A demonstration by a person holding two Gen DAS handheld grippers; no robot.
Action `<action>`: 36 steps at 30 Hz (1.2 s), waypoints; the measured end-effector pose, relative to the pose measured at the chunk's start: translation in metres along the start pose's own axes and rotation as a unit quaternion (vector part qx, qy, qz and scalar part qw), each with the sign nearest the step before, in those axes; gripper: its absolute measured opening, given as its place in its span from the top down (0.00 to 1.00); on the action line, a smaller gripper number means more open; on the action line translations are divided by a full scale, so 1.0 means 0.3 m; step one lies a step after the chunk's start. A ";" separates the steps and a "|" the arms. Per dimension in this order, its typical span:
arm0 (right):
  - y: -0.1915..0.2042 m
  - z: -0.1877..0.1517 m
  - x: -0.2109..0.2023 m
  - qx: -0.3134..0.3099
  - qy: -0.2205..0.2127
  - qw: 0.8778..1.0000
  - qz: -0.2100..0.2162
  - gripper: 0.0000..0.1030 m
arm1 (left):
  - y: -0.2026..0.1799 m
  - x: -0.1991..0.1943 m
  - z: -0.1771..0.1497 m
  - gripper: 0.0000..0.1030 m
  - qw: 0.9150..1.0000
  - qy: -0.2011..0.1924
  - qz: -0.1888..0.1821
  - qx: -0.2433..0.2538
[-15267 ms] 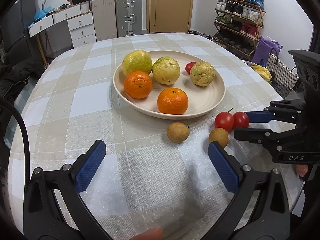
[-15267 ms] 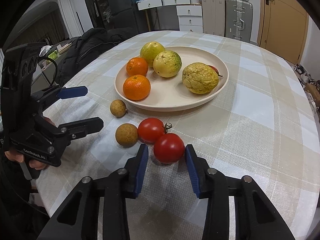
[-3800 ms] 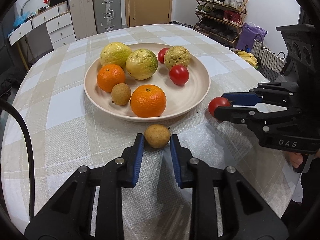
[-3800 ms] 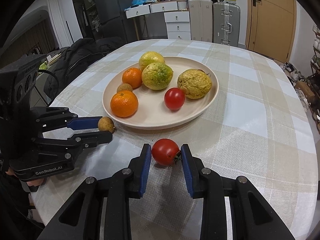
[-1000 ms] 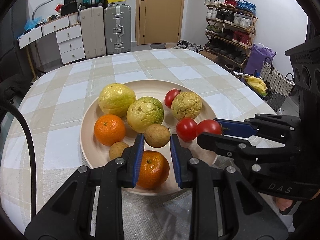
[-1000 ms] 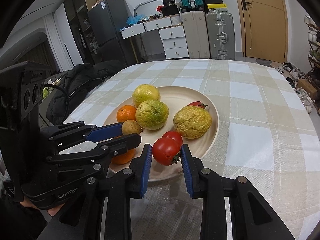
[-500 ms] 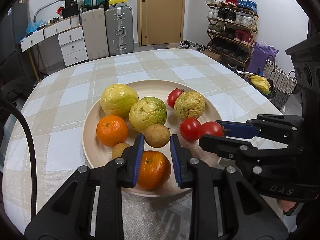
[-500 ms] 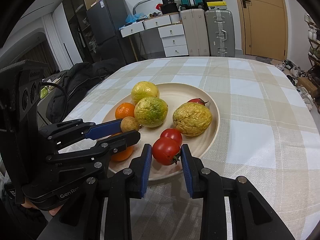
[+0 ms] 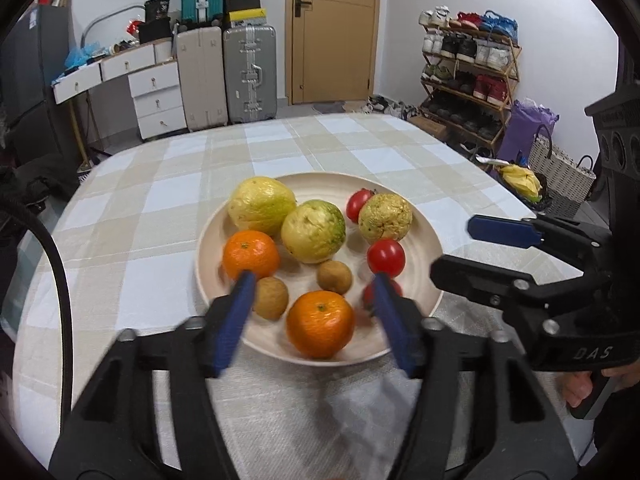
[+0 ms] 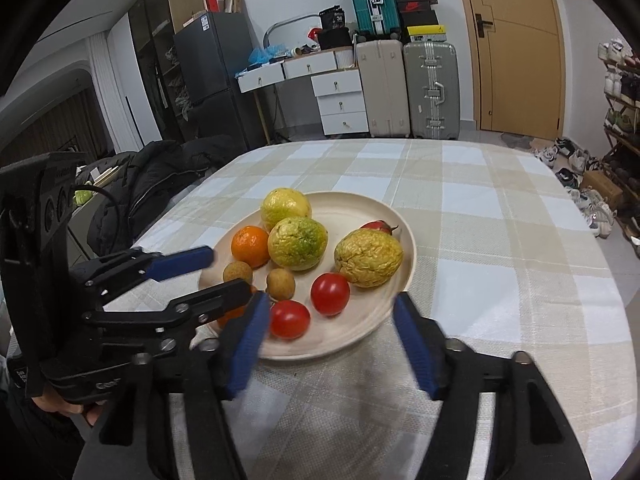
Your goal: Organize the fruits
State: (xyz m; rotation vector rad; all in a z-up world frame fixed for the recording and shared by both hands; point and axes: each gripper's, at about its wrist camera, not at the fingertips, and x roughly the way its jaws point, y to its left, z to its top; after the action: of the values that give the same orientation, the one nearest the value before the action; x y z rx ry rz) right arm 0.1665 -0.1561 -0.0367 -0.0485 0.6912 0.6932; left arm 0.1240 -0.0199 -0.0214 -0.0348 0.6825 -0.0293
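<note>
A beige plate [image 9: 426,224] on the checked tablecloth holds all the fruit. On it lie two oranges, large yellow-green fruits and three tomatoes. My left gripper [image 9: 313,280] hovers over the plate's near side with its jaws opening. A brown longan [image 9: 335,277] lies free between them beside a second longan [image 9: 271,298]. My right gripper [image 10: 331,298] is also opening. A red tomato [image 10: 290,319] rests on the plate by its left finger, untouched. Another tomato [image 10: 330,294] sits just beyond. Each gripper shows in the other's view: the right [image 9: 454,248], the left [image 10: 228,272].
The round table [image 10: 500,240] stretches beyond the plate. Suitcases [image 9: 250,76] and white drawers [image 9: 154,100] stand against the far wall. To the right are a shoe rack [image 9: 468,80] and a basket [image 9: 560,172]; a dark jacket [image 10: 160,176] lies to the left.
Both grippers have opened and let go: the longan and the tomato now lie on the plate. The left gripper has drawn back and up a little.
</note>
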 end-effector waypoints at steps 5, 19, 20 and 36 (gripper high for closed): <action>-0.008 -0.011 -0.051 0.004 -0.032 0.999 -0.006 0.00 | 0.040 -0.092 -0.017 0.15 0.999 -0.031 0.002 -0.018; 0.012 -0.056 -0.157 -0.015 -0.108 0.994 0.031 0.00 | 0.060 -0.252 -0.113 0.01 0.994 -0.102 0.041 -0.021; 0.015 -0.059 -0.164 -0.018 -0.114 0.993 0.029 0.00 | 0.061 -0.259 -0.116 0.01 0.993 -0.105 0.042 -0.021; 0.043 -0.075 -0.199 -0.038 -0.142 0.989 0.017 0.00 | 0.040 -0.283 -0.121 0.01 0.991 -0.127 0.037 -0.006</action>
State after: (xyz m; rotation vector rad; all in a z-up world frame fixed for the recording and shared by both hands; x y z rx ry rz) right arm 0.1126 -0.1861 -0.0161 -0.0068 0.3931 0.7425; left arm 0.0353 -0.0055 0.0033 -0.0251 0.4295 0.0502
